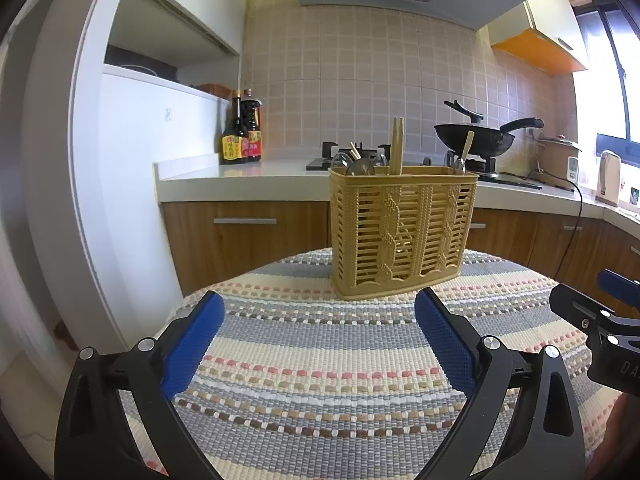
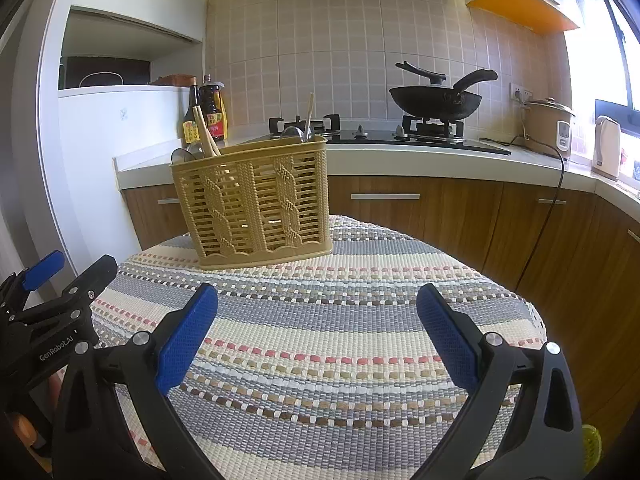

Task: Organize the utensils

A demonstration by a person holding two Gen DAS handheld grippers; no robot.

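Standing at frame centre, the tan utensil caddy (image 1: 402, 236) already holds chopsticks (image 1: 397, 142) and spoons (image 1: 360, 167), while left gripper (image 1: 319, 344) and right gripper (image 2: 317, 338) hover empty, jaws apart, so little seems left.

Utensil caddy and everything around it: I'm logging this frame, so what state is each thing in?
Utensil caddy: upright on the striped cloth, holding utensils.
Chopsticks: standing in the caddy.
Spoons: in the caddy, bowls up.
Left gripper: open, empty.
Right gripper: open, empty.
Wok: on the stove burner.
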